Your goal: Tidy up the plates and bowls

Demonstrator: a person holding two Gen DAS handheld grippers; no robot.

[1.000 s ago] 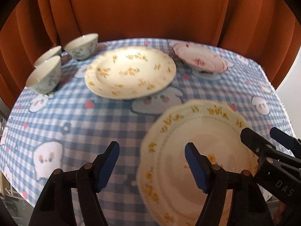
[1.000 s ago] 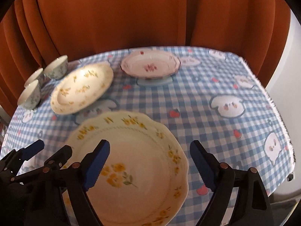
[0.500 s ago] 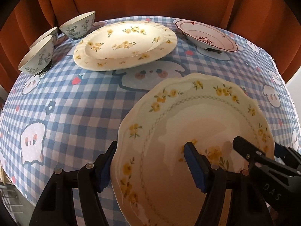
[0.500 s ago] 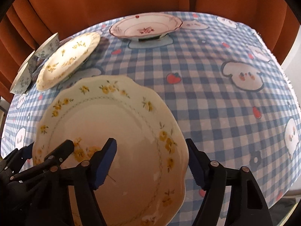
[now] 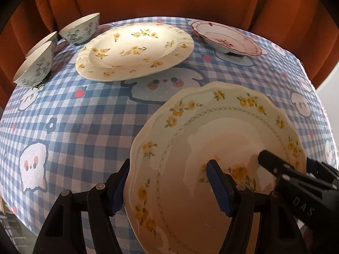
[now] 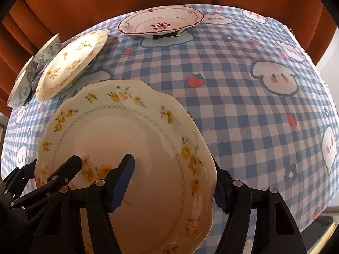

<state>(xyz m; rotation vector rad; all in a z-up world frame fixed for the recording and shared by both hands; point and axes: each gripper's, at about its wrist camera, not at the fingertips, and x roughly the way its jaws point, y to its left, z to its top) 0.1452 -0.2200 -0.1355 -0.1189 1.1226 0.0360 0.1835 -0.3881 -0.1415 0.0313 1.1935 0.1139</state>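
Bowls (image 5: 61, 48): you have 3 at the far left edge of the cloth (image 5: 89, 122).
Far plate (image 5: 135, 50): just right of the bowls.
Near plate (image 5: 216, 160): on the cloth, nearest you.
Left gripper (image 5: 169, 188): your jaws straddle its left rim, not visibly clamping.
Right gripper (image 6: 171, 182): jaws just narrowed, straddling its right rim.
Red dish (image 6: 161, 22): far side.

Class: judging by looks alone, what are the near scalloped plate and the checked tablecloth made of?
Scalloped plate: probably glazed ceramic; its glossy cream surface shows soft reflections and printed yellow flowers. Checked tablecloth: seemingly woven fabric, matte, with a frayed edge.
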